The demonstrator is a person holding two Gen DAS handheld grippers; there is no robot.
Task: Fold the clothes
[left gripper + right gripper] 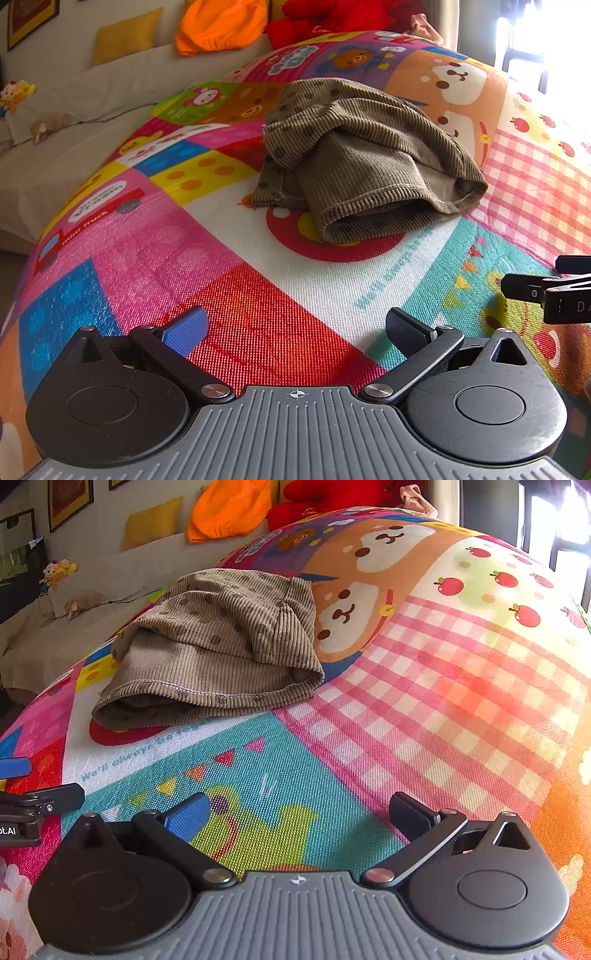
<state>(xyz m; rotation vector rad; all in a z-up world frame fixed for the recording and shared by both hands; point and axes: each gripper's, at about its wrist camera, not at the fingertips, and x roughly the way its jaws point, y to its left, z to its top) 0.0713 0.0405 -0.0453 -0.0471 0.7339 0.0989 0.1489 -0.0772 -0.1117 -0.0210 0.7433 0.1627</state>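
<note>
A brown ribbed garment [362,162] with dark dots lies folded in a loose bundle on a colourful play mat [258,280]. It also shows in the right wrist view [221,650], up and to the left. My left gripper [295,328] is open and empty, low over the mat, well short of the garment. My right gripper [299,812] is open and empty, low over the mat, to the right of the left one. The right gripper's fingers show at the right edge of the left wrist view [554,288]. The left gripper's fingers show at the left edge of the right wrist view [33,801].
A white sofa [74,147] runs along the mat's left and far side, with a yellow cushion [125,35], an orange cloth [221,26], a red plush [332,18] and small toys [14,92]. A bright window [554,37] is at far right.
</note>
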